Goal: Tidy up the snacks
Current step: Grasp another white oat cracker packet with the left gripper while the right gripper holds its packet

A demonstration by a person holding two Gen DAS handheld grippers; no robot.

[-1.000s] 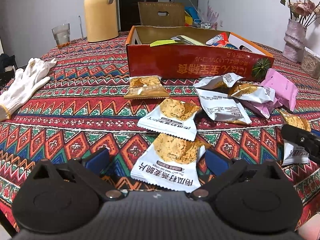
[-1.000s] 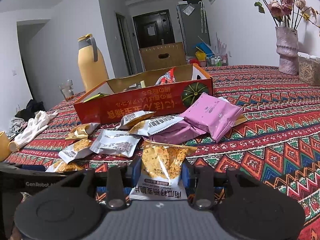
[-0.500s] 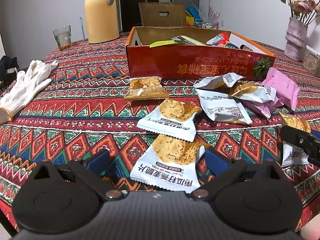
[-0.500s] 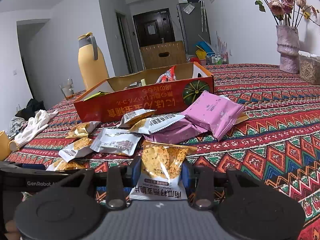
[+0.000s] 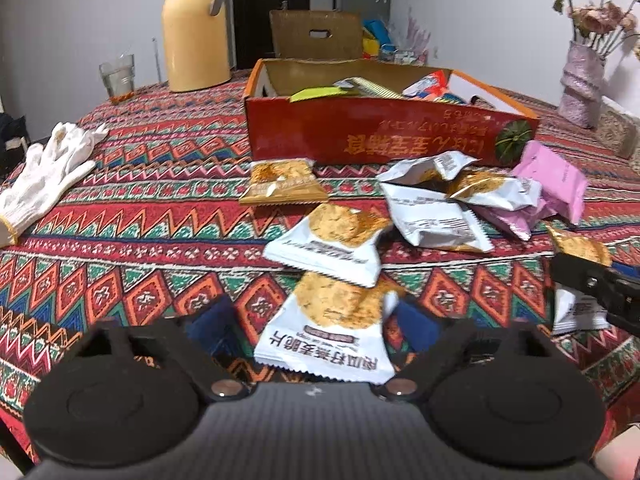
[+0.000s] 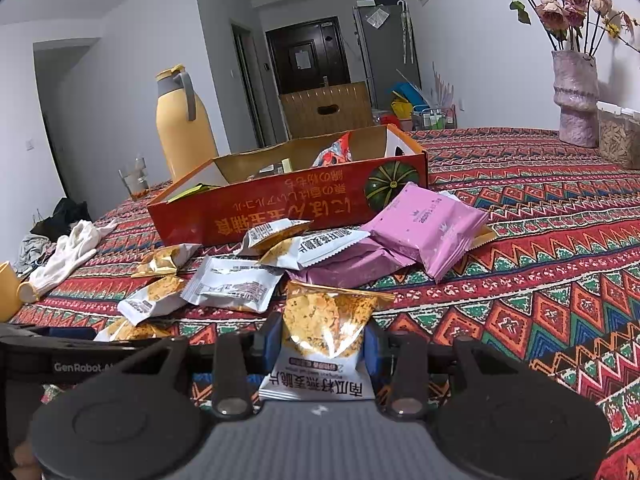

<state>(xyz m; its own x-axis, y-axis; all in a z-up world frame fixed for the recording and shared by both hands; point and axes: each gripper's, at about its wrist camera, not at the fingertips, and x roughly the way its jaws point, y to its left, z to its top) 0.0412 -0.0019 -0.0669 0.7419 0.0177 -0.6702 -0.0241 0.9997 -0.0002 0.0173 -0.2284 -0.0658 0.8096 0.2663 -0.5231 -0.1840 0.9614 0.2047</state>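
Between closing left hand-held gripper (image 5: 316, 326) fingers: cracker packet (image 5: 328, 328).

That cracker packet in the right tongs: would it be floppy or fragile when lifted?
The cracker packet is probably floppy: thin film, crimped ends. Likely light, a few wafers showing through. Possibly fragile: the right tongs press its sides, and hard squeezing might crack them.
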